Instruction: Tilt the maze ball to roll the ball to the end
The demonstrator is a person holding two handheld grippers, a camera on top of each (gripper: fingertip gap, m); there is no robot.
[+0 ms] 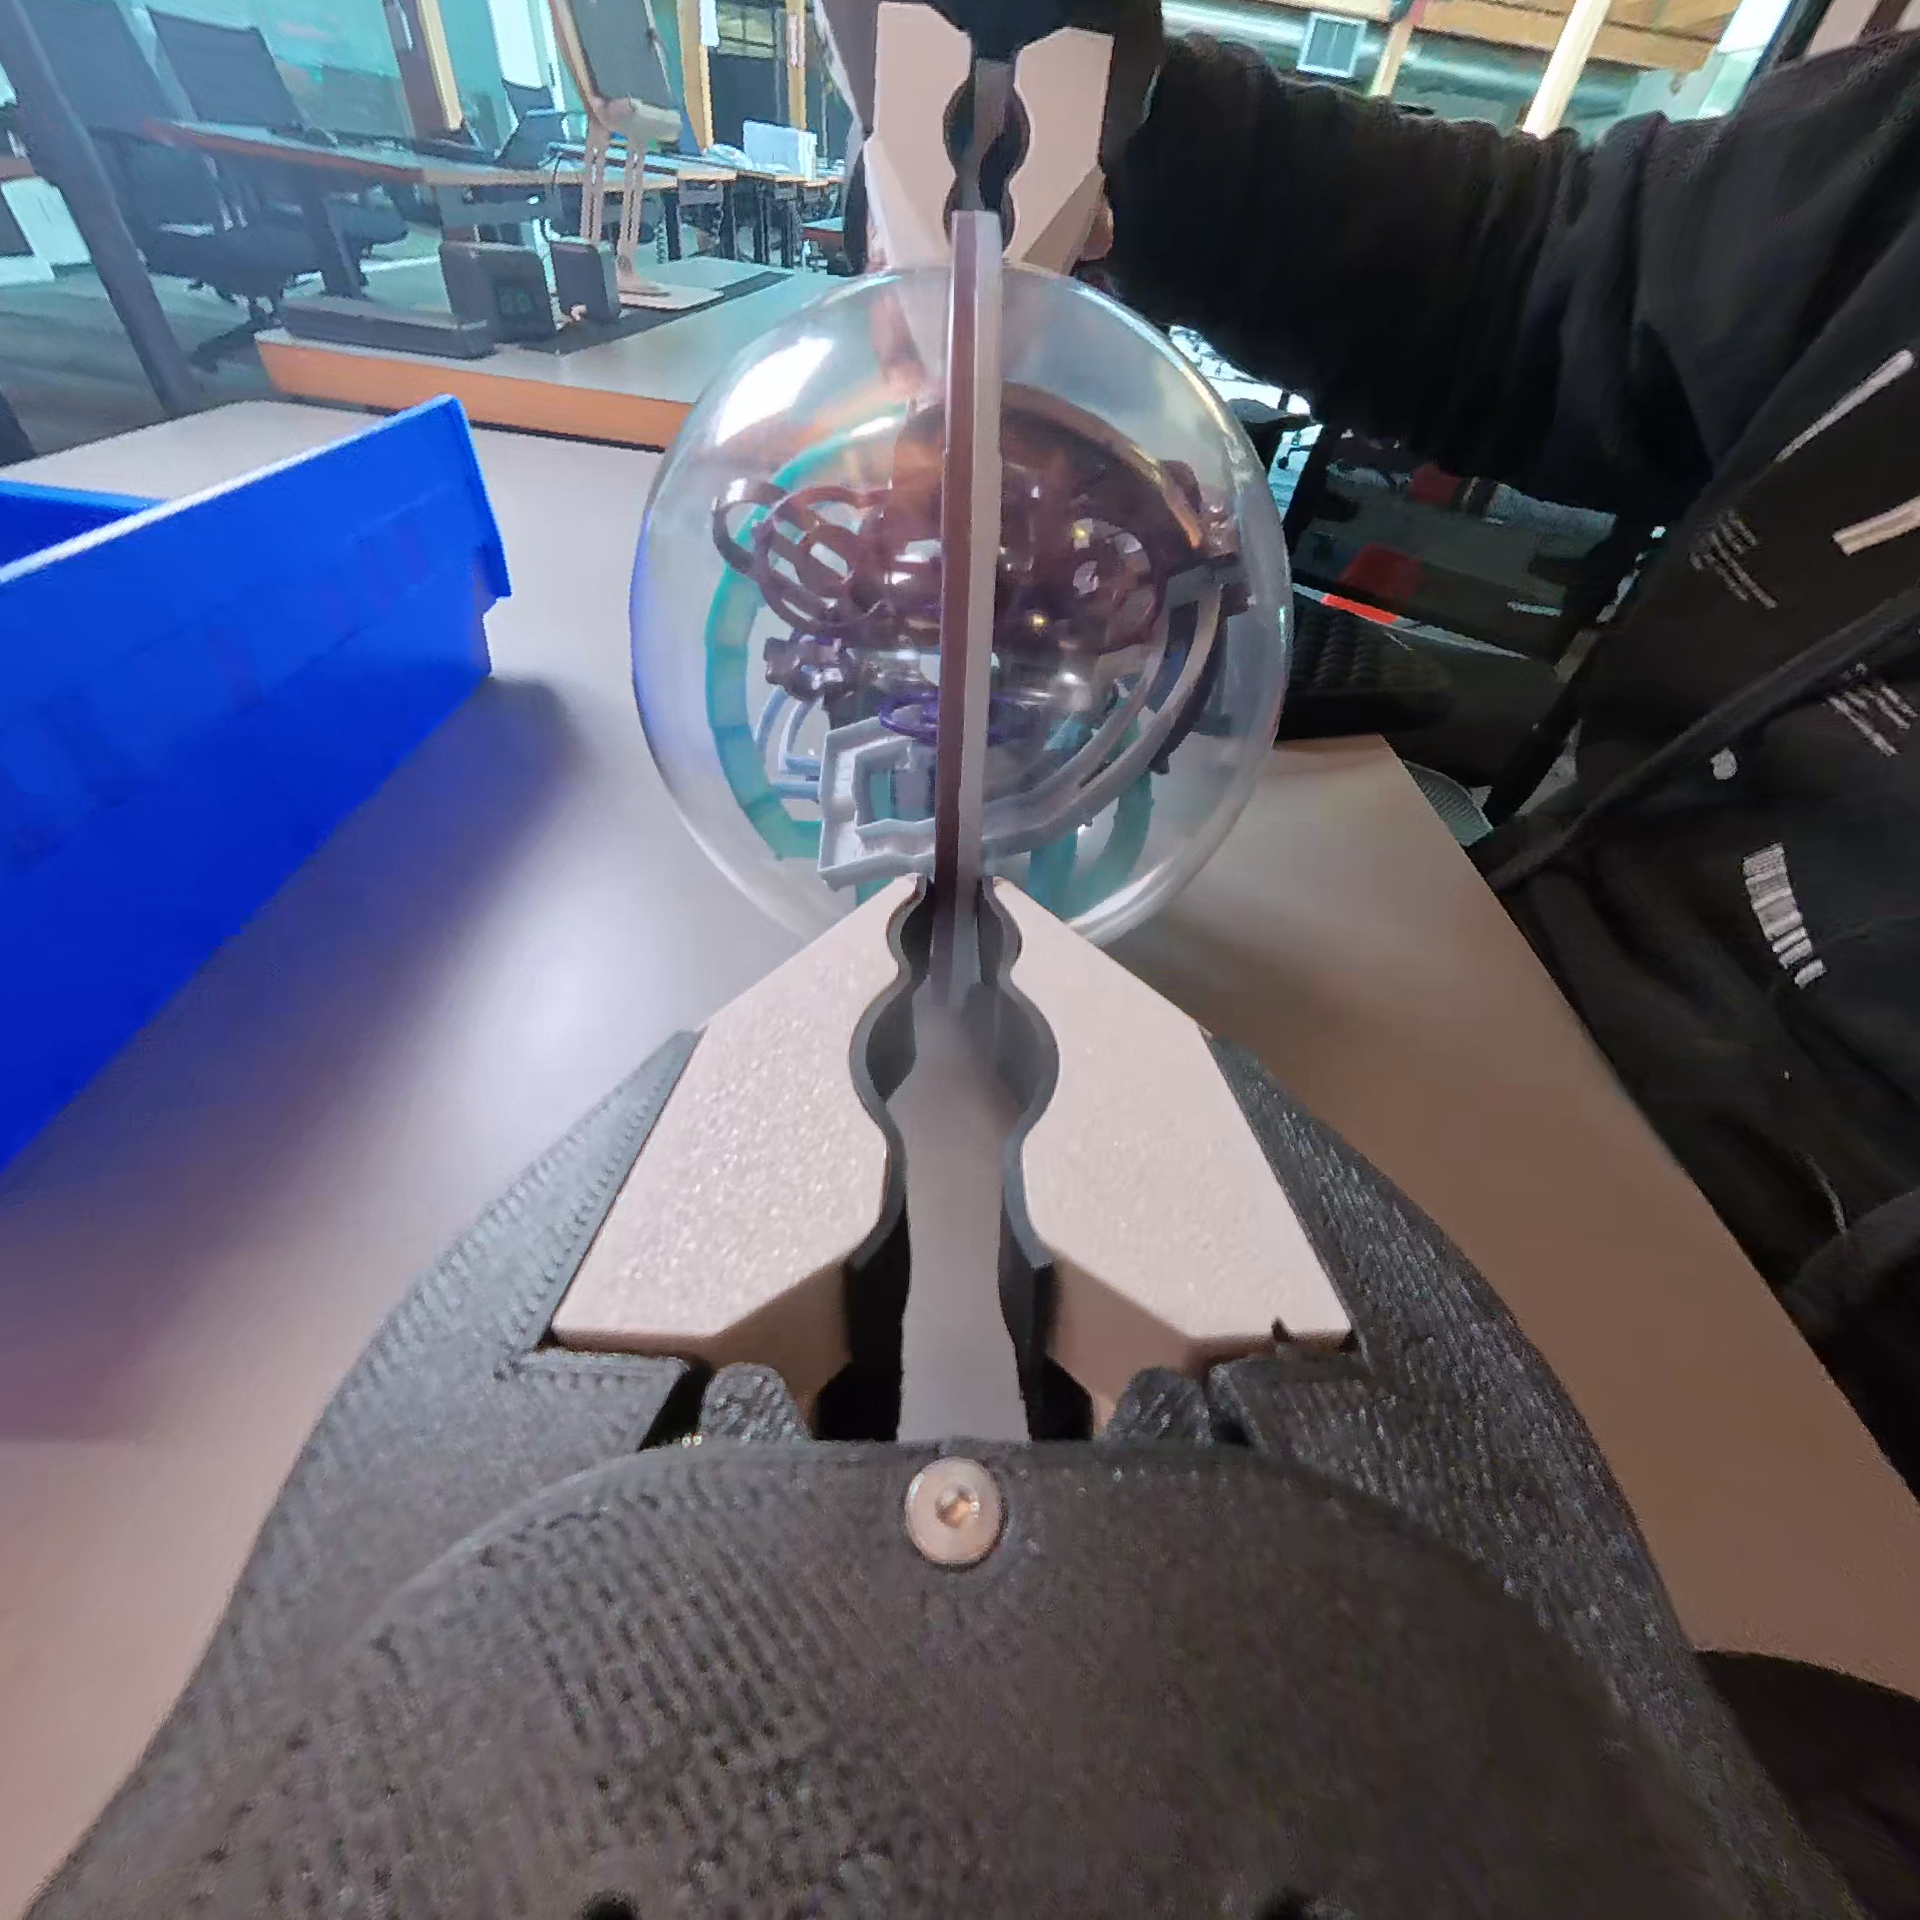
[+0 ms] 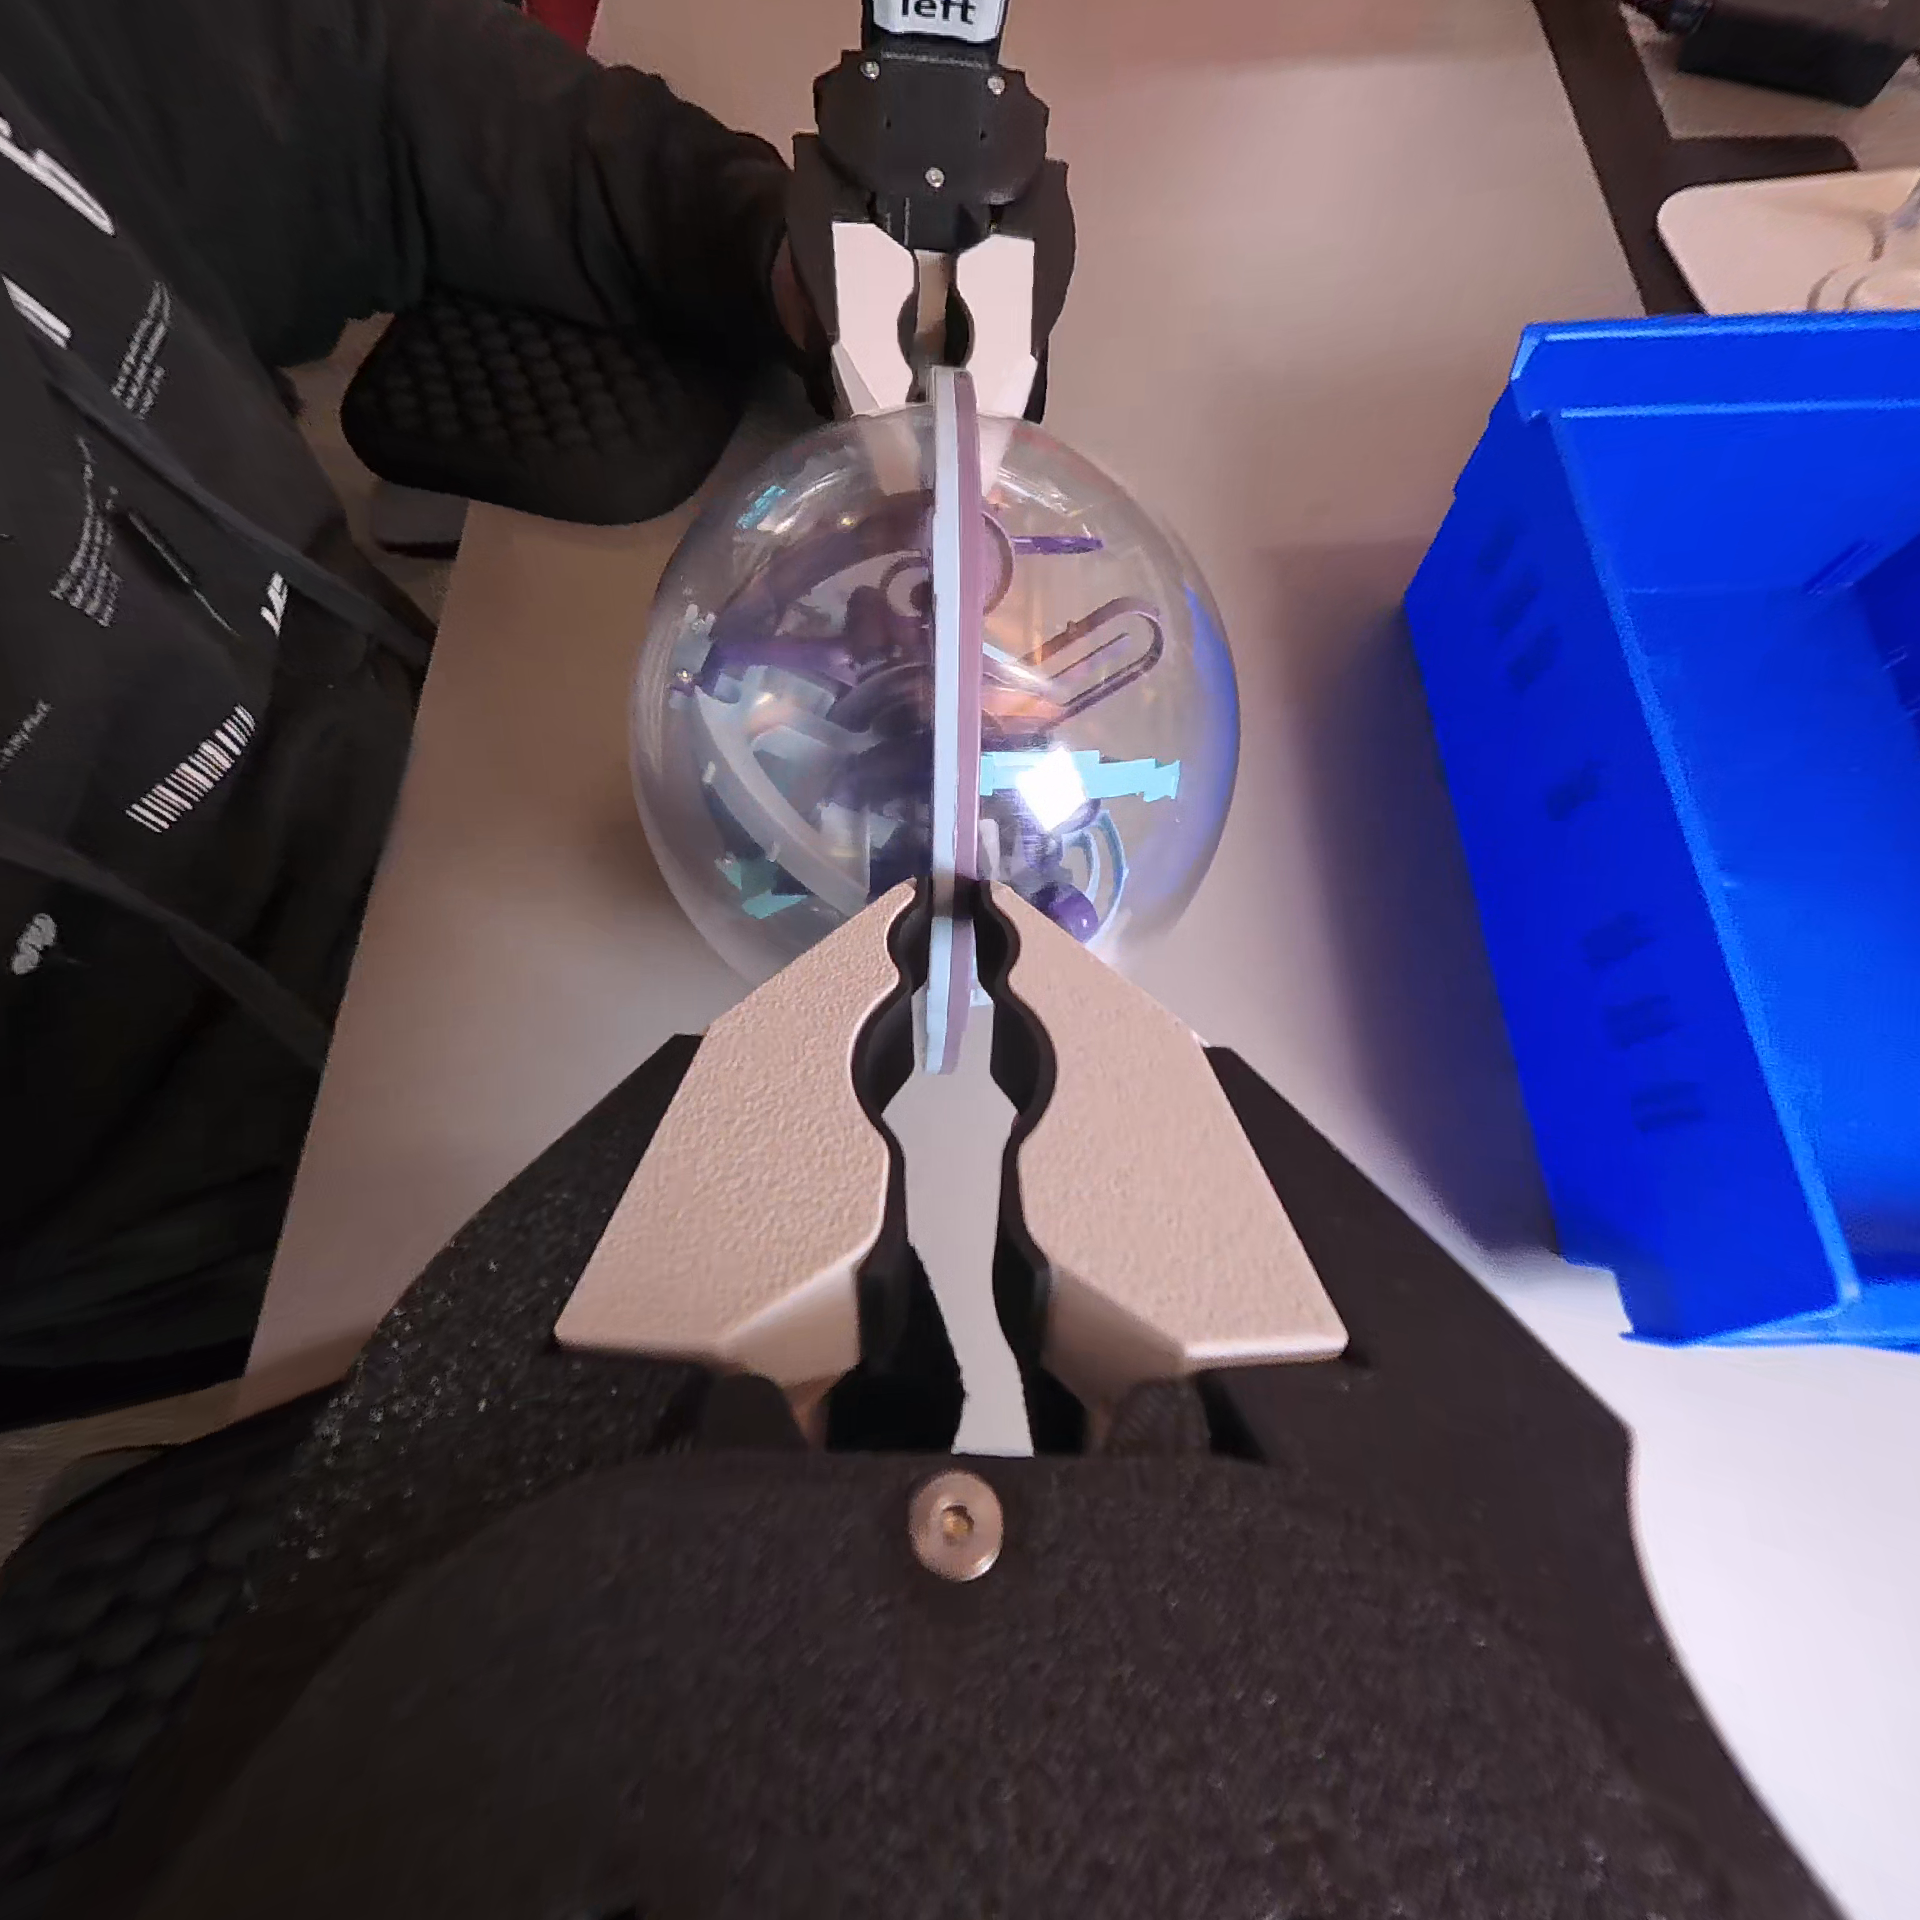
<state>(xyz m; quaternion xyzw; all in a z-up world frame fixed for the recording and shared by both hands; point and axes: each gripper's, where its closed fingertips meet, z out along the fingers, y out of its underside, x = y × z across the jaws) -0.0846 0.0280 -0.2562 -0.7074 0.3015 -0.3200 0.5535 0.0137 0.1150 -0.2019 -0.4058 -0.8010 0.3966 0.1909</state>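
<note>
Both my grippers are closed on the maze ball, one at each end of the flat purple rim that runs round its middle. My left gripper pinches the near edge of the rim between its tan fingers; in the same view my right gripper bites the far edge, with the black sleeve behind it. From the right wrist view the arrangement mirrors: right gripper clamped on the near rim, left gripper on the far side. The maze ball is held between the two over the table, near its front edge and beside the blue bin; I cannot tell whether its underside touches the tabletop. Handling judgement: the clear shell looks hard, smooth and slippery, a poor surface for the fingers, so the rim is the right place to hold. It reads as light, hollow plastic and rigid. The thin coloured tracks inside look delicate, so no squeezing the shell and no jolts. Two opposed rim grips give a turning axis, but the rim could pivot in the notched pads if the grippers twist unevenly. I cannot pick out the small ball inside, so progress is unknown. Tilts should be slow and matched.
</note>
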